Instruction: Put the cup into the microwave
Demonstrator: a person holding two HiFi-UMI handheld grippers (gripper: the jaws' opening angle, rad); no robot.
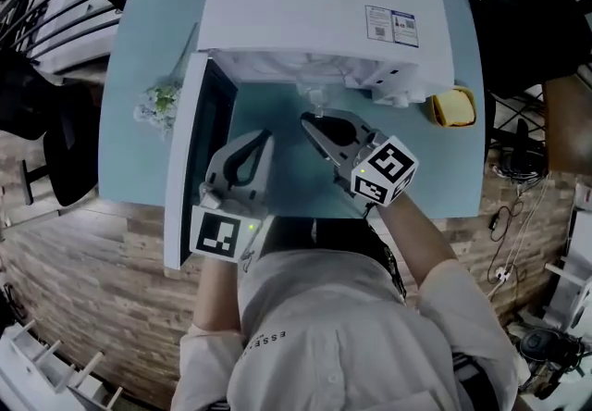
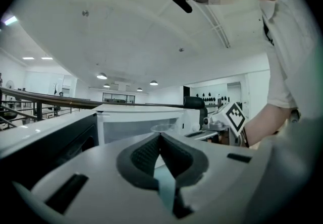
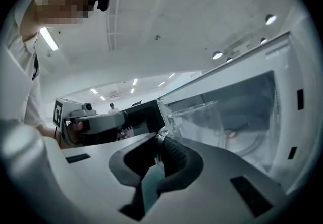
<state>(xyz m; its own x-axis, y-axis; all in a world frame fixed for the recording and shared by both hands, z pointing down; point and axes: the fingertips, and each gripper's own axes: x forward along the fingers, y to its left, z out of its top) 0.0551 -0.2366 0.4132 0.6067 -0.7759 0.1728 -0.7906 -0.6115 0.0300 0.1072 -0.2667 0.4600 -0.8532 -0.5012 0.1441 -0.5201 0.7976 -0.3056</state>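
A clear glass cup (image 1: 315, 102) hangs just in front of the open white microwave (image 1: 324, 2). My right gripper (image 1: 310, 122) is shut on the cup's handle. In the right gripper view the cup (image 3: 202, 122) stands upright beyond the jaws, its handle pinched between the pads, with the microwave cavity (image 3: 257, 117) and its turntable behind it. My left gripper (image 1: 266, 133) is to the left, beside the opened door (image 1: 190, 150), shut with nothing in it. In the left gripper view the cup's rim (image 2: 162, 128) shows just past the closed jaws.
The microwave stands on a light blue table (image 1: 129, 122). Its door swings out to the left, past the table's front edge. A yellow object (image 1: 451, 106) lies right of the microwave. A small bunch of flowers (image 1: 159, 104) lies left of the door.
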